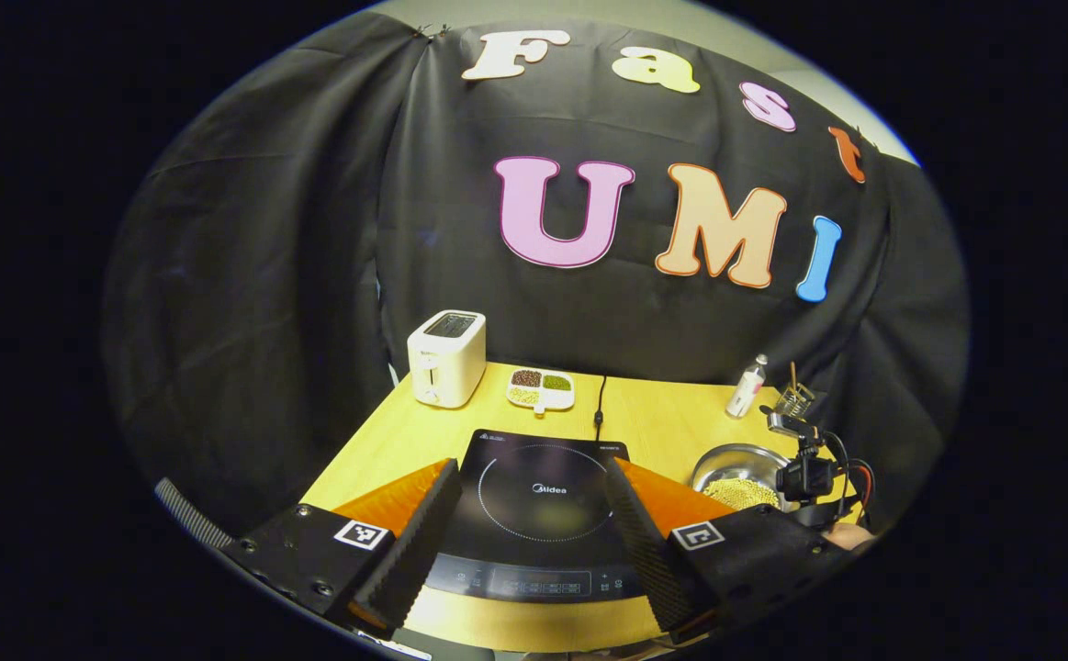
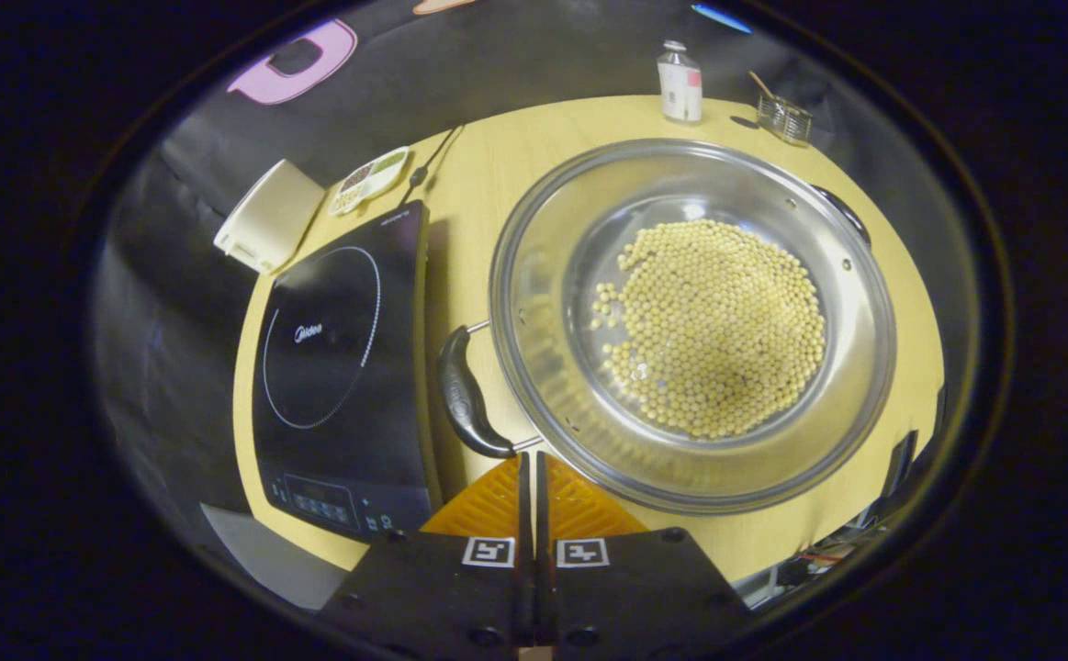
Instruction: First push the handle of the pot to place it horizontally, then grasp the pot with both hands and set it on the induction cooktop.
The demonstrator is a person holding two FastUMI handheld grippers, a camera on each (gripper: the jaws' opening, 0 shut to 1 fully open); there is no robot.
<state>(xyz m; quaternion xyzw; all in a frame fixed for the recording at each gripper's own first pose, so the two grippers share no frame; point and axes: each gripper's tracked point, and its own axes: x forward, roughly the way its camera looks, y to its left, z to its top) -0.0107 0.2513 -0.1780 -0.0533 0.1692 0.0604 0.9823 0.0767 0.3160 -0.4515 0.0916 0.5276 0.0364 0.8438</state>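
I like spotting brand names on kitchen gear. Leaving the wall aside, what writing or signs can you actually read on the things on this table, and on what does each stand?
"Midea": on the glass of the induction cooktop, in the middle of its dotted ring.
Small print at the cooktop's back corners and on its control strip: too small to read.
Bottle: a label, blurred.
Left gripper and right gripper: square black-and-white marker patterns, not words.
Toaster: nothing legible.

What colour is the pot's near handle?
Black, on a silver steel pot; the handle shows best in the right gripper view.
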